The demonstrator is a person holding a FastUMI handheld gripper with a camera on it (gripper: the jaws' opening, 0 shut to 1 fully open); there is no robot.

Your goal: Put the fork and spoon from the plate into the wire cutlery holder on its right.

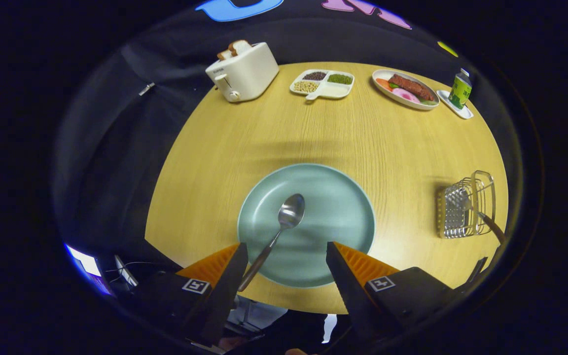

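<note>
Spoon (279,231) lies on plate (343,197) between the gripper's (286,251) parted jaws.

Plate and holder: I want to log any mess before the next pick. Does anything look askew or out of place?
Nothing is spilled or damaged. The spoon lies slanted on the plate, handle past the rim beside one finger of the open gripper. A handle pokes tilted from the wire cutlery holder, probably the fork.

Bright overhead light, soft shadows on table (343,133), fisheye-warped edges.
</note>
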